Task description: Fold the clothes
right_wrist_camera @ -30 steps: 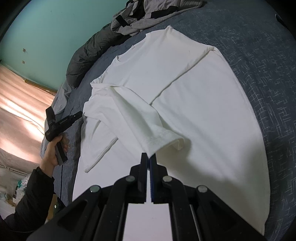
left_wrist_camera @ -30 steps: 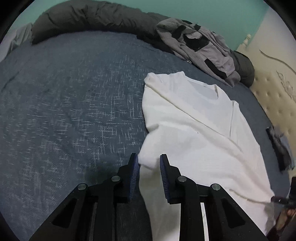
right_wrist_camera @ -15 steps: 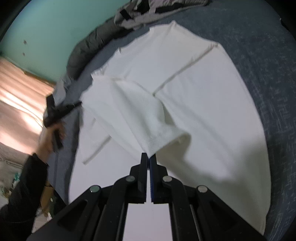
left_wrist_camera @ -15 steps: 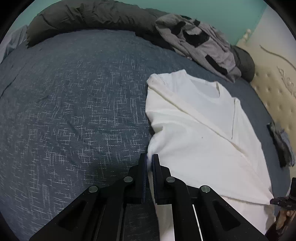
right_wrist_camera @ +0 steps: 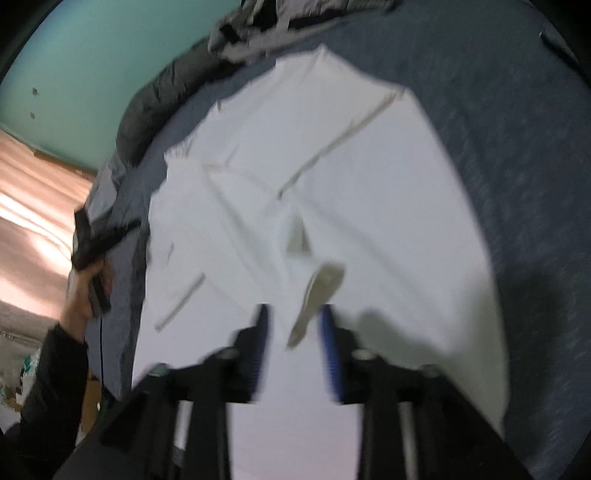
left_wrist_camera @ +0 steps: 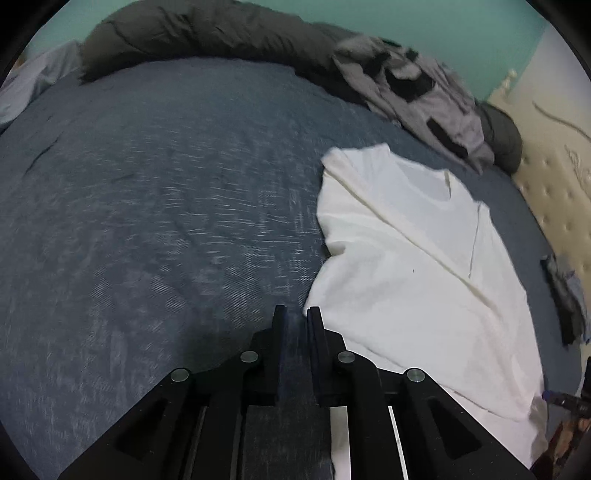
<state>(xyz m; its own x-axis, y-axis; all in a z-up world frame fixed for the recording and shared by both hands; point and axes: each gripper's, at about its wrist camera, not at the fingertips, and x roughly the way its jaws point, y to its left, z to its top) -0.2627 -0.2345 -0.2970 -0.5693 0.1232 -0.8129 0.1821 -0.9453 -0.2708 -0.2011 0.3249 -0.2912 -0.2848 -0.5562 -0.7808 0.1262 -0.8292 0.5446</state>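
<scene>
1. Teal wall (left_wrist_camera: 424,22) behind a bed (left_wrist_camera: 155,206) covered in a dark blue speckled spread; cream tufted headboard (left_wrist_camera: 554,192) at the right edge of the left wrist view
2. Long dark grey bolster (left_wrist_camera: 207,33) lies along the far edge of the bed; a crumpled grey garment with black patches (left_wrist_camera: 417,92) is heaped against it
3. White T-shirt (left_wrist_camera: 413,273) lies flat on the bed spread, neckline toward the grey heap, one side panel folded over the body with a diagonal crease running down it
4. Small dark item (left_wrist_camera: 565,295) sits on the spread near the headboard, apart from the shirt; too blurred to identify
5. Left gripper (left_wrist_camera: 295,317): jaws a narrow slit apart and opening, only blue spread visible between them; shirt edge lies just to the right of the right finger, contact cannot be told
6. Right gripper (right_wrist_camera: 293,321): jaws parted and opening above the shirt; a loose end of the folded sleeve (right_wrist_camera: 317,299) hangs between the blue pads, touching neither one as far as the motion blur allows
7. Right wrist view also shows the person's left hand (right_wrist_camera: 83,295), dark sleeve, wrapped around the handle of the other tool at the bed's edge
</scene>
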